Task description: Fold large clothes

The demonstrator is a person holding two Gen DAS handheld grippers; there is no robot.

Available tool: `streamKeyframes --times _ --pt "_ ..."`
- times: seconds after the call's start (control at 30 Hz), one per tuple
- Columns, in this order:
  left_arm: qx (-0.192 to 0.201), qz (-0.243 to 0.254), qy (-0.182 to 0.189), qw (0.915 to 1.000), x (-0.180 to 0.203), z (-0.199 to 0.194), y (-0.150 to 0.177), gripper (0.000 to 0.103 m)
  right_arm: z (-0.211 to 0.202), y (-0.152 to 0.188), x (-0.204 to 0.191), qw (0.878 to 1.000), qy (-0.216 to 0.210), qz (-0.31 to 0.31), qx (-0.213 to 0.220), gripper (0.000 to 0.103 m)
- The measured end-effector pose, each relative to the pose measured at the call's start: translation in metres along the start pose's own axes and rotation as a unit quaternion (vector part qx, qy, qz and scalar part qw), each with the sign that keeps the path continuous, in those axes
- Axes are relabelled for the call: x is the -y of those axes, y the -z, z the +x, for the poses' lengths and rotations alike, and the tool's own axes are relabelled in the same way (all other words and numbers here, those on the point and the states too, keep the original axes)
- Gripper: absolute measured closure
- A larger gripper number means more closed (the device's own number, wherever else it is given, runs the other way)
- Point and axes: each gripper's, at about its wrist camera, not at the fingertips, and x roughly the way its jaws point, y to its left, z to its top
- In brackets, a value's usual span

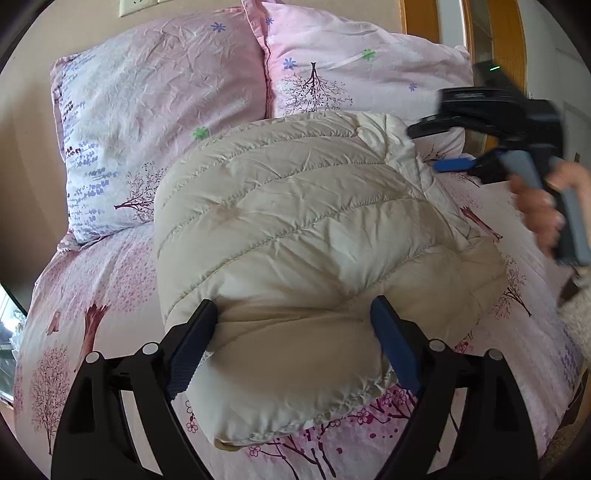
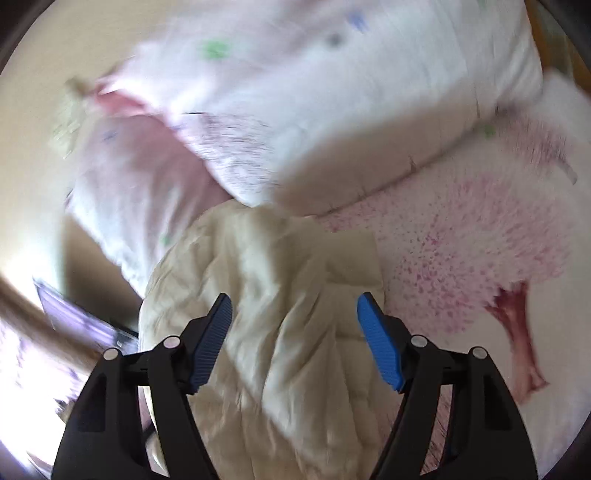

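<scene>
A cream quilted puffer jacket lies folded into a thick bundle on the pink flowered bedspread. My left gripper is open, its two fingers standing either side of the bundle's near fold. My right gripper shows at the right of the left wrist view, held in a hand above the jacket's far right corner, fingers apart. In the blurred right wrist view my right gripper is open over the jacket, holding nothing.
Two pink flowered pillows lean against the beige wall behind the jacket. A wooden door frame stands at the far right. The bed's left edge drops off near a window.
</scene>
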Motion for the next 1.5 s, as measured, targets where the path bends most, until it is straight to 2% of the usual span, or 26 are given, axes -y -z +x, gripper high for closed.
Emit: streamKeyframes --times 0.03,0.07,0.1,0.13,0.17,0.2,0.27,0.3,0.33,0.43,0.47,0.53,0.6,0.67,0.73,0.8,0.97,1.07,1.2,1.3,1.5 --pt "0.0 -0.002 0.001 1.0 0.001 -0.001 0.0 0.015 0.012 -0.004 0.002 1.0 -0.01 0.008 -0.013 0.073" --pt "0.001 -0.007 0.002 1.0 0.001 -0.001 0.0 0.014 0.021 -0.005 0.003 1.0 -0.016 0.004 -0.021 0.084" --pt "0.002 -0.009 0.004 0.9999 0.002 -0.002 -0.001 0.013 0.024 -0.002 0.006 1.0 -0.005 0.002 -0.018 0.089" --pt "0.004 -0.011 0.005 0.9999 0.002 -0.003 -0.001 0.012 0.025 0.001 0.01 1.0 0.026 0.007 -0.007 0.093" --pt "0.008 -0.011 0.005 0.9999 0.002 -0.005 -0.002 0.012 0.026 0.002 0.015 0.999 0.043 0.015 -0.006 0.093" --pt "0.015 -0.01 0.004 0.9998 0.003 -0.008 -0.003 0.012 0.028 0.005 0.024 0.998 0.056 0.036 -0.009 0.093" --pt "0.022 -0.008 0.003 0.9997 0.004 -0.013 -0.004 0.011 0.026 0.012 0.031 0.997 0.064 0.037 -0.018 0.093" --pt "0.023 -0.006 0.002 0.9997 0.006 -0.014 -0.004 0.011 0.021 0.015 0.03 0.997 0.071 0.021 -0.019 0.089" --pt "0.022 -0.004 0.003 0.9998 0.006 -0.014 -0.004 0.011 0.022 0.016 0.023 0.997 0.077 0.013 -0.015 0.081" --pt "0.014 -0.005 -0.002 0.9999 0.007 -0.01 0.0 0.011 -0.009 0.026 0.002 0.996 0.079 -0.023 0.035 0.069" --pt "0.012 -0.008 -0.002 0.9999 0.006 -0.009 0.002 0.011 -0.024 0.034 -0.006 0.995 0.071 -0.046 0.052 0.068" --pt "0.011 -0.013 0.0 0.9999 0.004 -0.008 0.003 0.011 -0.042 0.054 -0.019 0.993 0.051 -0.088 0.06 0.068" --pt "0.011 -0.016 0.003 0.9998 0.003 -0.007 0.003 0.01 -0.037 0.067 -0.028 0.992 0.038 -0.114 0.04 0.068" --pt "0.009 -0.018 0.001 0.9998 0.004 -0.005 0.003 0.008 -0.026 0.08 -0.027 0.991 0.036 -0.128 -0.003 0.068" --pt "0.005 -0.02 -0.002 0.9998 0.005 -0.004 0.003 0.006 0.001 0.088 -0.019 0.987 0.076 -0.127 -0.06 0.071" --pt "0.005 -0.022 -0.002 0.9997 0.006 -0.004 0.003 0.001 0.015 0.09 -0.01 0.988 0.076 -0.109 -0.079 0.071" --pt "-0.001 -0.025 -0.017 0.9995 0.01 -0.007 0.005 0.001 0.021 0.093 -0.009 0.986 0.092 -0.116 -0.076 0.071" --pt "-0.003 -0.033 -0.021 0.9992 0.01 -0.012 0.007 0.001 -0.012 0.103 -0.017 0.989 0.082 -0.114 -0.046 0.07" --pt "-0.007 -0.038 -0.026 0.9989 0.009 -0.014 0.01 0.001 -0.056 0.139 -0.033 0.984 0.068 -0.162 -0.008 0.065" --pt "-0.01 -0.041 -0.028 0.9987 0.009 -0.013 0.012 0.001 -0.069 0.159 -0.033 0.983 0.064 -0.169 -0.014 0.061" --pt "-0.016 -0.047 -0.033 0.9982 0.012 -0.01 0.016 0.001 -0.054 0.17 -0.013 0.982 0.094 -0.159 -0.042 0.054"
